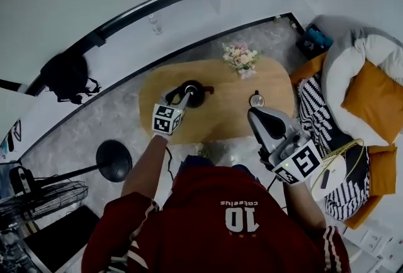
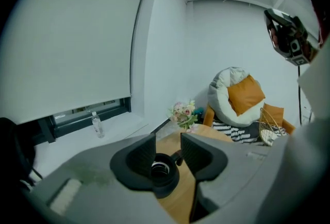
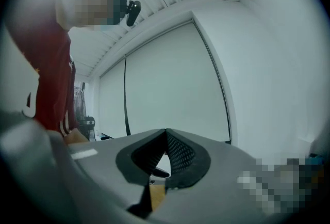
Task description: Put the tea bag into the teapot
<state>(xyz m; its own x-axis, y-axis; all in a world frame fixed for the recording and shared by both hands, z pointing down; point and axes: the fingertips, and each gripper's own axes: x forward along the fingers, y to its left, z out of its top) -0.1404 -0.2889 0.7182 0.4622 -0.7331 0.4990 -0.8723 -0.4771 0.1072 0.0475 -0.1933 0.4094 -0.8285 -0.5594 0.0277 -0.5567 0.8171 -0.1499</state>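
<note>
**Left gripper over the teapot, right gripper held back and pinched shut**

The black teapot (image 1: 198, 94) stands on the oval wooden table (image 1: 230, 116), toward its left half, spout pointing to the right in the head view. The left gripper (image 1: 184, 97) sits right above it. In the left gripper view the left gripper's (image 2: 167, 141) jaws stand clearly apart w/ nothing gripped – the teapot's (image 2: 164, 175) open round mouth shows straight below, in the gap between them, lid off. Bare tabletop (image 2: 179, 202) shows beneath the pot.

The right gripper (image 1: 254, 113) is off the table's near-right edge, close to the person's body and well apart from the pot. In its own view it tips up toward a pale blind and wall, and the right gripper's (image 3: 166, 133) jaws meet at the tips. A thin dark sliver sits lower down between the pads; can't tell what it is, nor whether anything is pinched at the tips. The tea bag itself can't be made out in any view.

Other bits: a bunch of pale flowers (image 1: 240, 58) at the far edge of the table – also seen past the left jaws (image 2: 183, 113). A small round cup-like item (image 1: 257, 100) stands on the table's right half, near the right gripper. A beanbag chair w/ an orange cushion (image 1: 370, 94) is off to the right, and a clear plastic bottle (image 2: 97, 125) stands on the window ledge.
</note>
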